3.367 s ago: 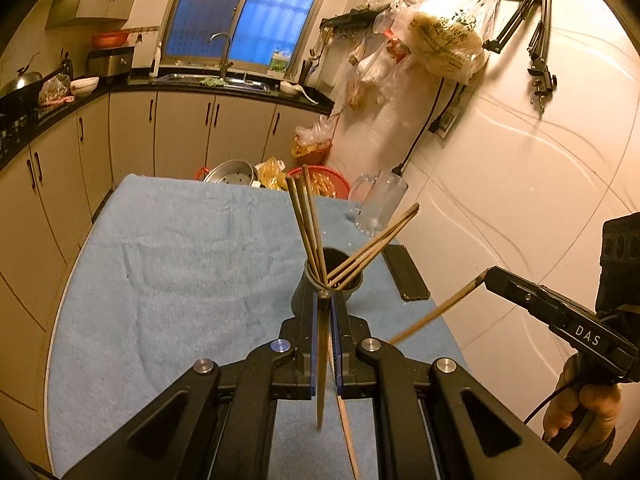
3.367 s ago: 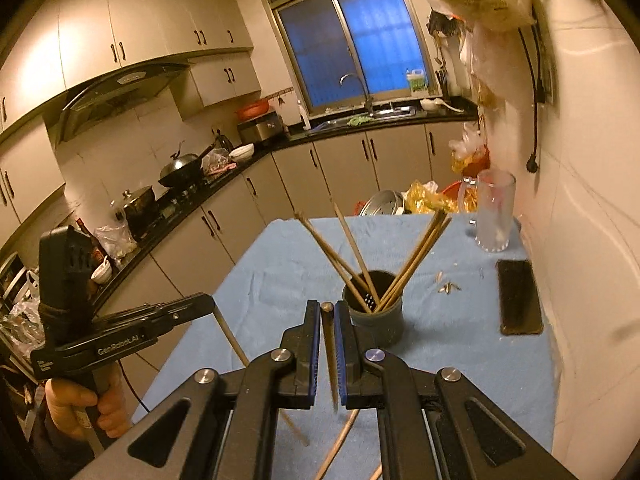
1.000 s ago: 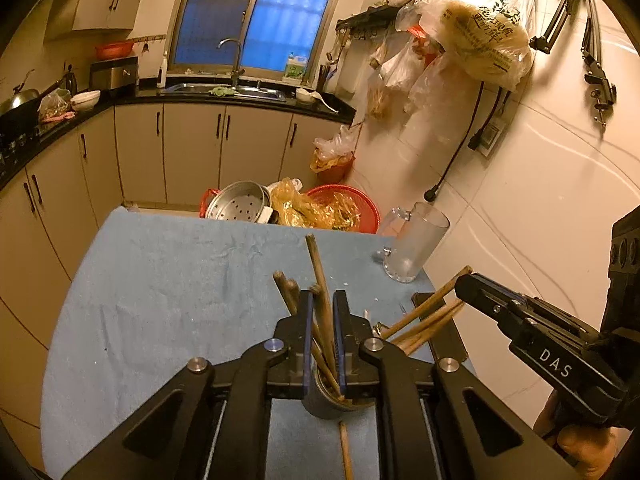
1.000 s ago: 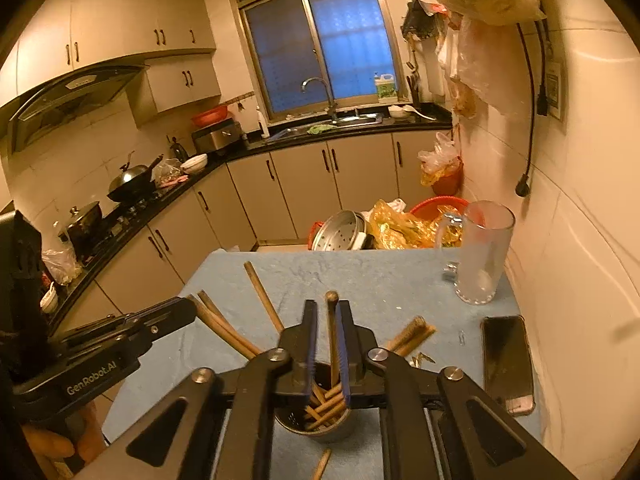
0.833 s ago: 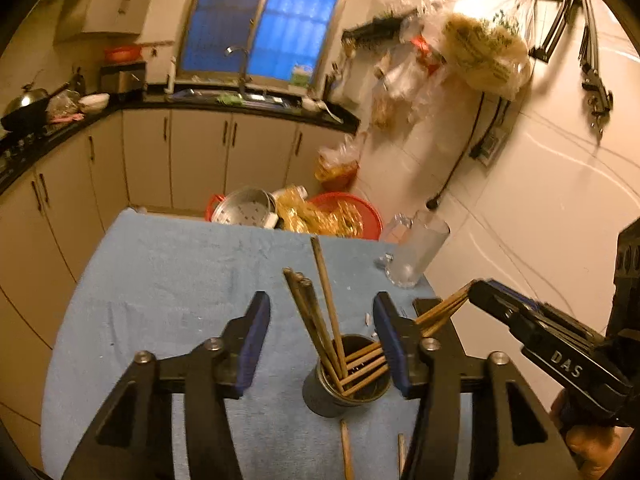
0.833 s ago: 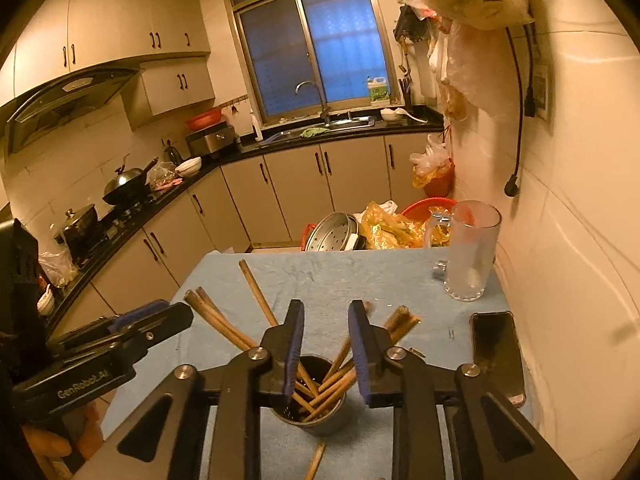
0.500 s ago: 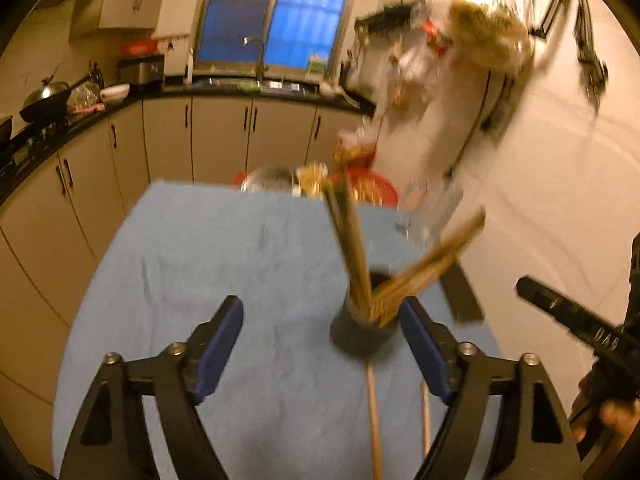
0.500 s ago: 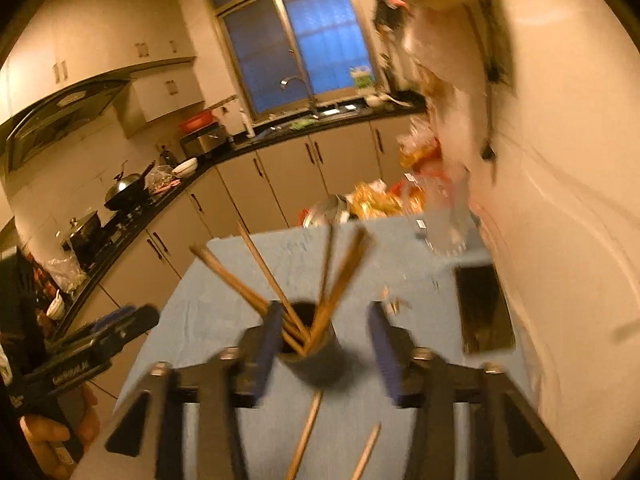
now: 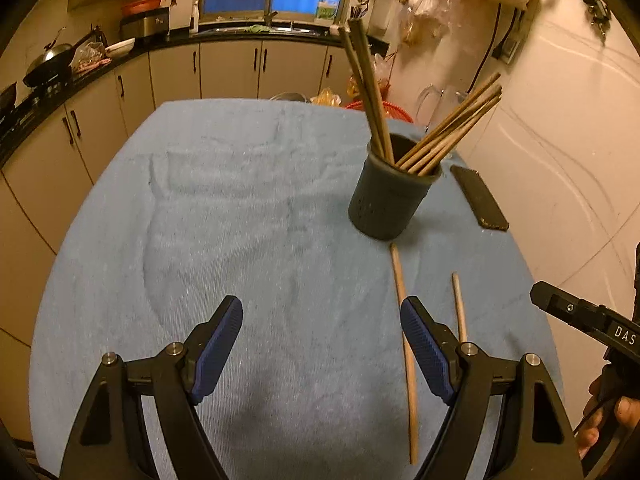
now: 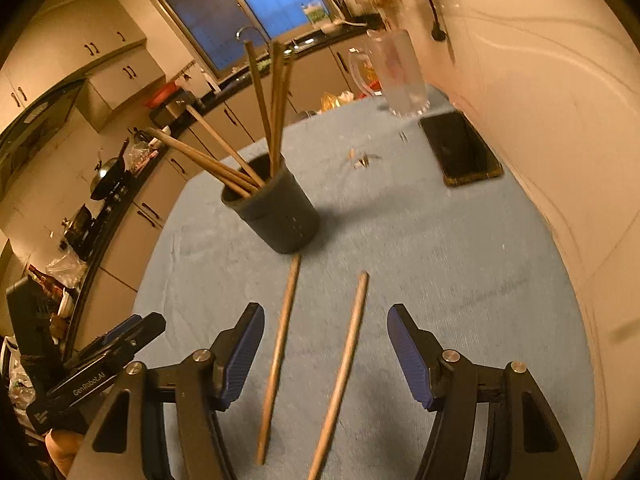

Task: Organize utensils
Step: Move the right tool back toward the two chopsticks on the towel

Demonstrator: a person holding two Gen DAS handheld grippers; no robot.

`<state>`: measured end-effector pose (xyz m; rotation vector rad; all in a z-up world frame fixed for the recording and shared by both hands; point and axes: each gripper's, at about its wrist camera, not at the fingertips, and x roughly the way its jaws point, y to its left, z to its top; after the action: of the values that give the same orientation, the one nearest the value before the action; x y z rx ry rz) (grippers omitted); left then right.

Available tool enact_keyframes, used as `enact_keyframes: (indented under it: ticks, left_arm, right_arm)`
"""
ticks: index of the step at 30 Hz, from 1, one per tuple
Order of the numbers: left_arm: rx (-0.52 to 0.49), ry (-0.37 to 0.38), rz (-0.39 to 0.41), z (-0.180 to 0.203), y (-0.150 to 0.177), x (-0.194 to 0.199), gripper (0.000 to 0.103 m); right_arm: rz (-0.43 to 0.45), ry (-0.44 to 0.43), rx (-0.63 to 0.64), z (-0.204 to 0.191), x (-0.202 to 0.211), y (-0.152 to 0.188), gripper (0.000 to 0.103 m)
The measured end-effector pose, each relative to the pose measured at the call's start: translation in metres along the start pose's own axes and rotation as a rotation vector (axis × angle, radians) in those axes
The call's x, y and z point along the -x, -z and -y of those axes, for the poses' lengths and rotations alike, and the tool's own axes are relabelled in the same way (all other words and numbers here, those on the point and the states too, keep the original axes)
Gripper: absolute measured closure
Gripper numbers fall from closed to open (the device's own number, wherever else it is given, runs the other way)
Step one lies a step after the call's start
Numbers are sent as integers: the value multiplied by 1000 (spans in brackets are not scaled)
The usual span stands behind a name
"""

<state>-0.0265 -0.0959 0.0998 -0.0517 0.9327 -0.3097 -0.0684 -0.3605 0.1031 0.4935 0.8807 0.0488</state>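
Lying lengthwise on the blue surface (image 10: 460, 240) below the holder (image 10: 276, 216), two loose chopsticks (image 10: 280, 340) point straight between the right gripper (image 10: 324, 344), whose empty jaws are opening; left gripper (image 9: 320, 344) gapes wide, empty, offset leftward.

A dark cup (image 9: 390, 196) stands upright, holding leaning wooden chopsticks (image 9: 448, 132); two loose chopsticks (image 10: 280, 344) lie just before it, side by side.

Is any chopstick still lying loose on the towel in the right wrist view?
Yes, two chopsticks lie flat on the blue towel, in front of the dark cup.
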Motion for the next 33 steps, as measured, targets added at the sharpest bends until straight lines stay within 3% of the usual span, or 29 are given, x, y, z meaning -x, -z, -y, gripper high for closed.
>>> enact_keyframes:
  ticks: [22, 33]
  left_arm:
    - [-18, -13, -60, 8, 2, -26, 21]
    - [-55, 26, -85, 23, -14, -52, 21]
  right_arm:
    - [-51, 11, -43, 17, -23, -1, 36]
    - [-76, 17, -78, 32, -39, 1, 41]
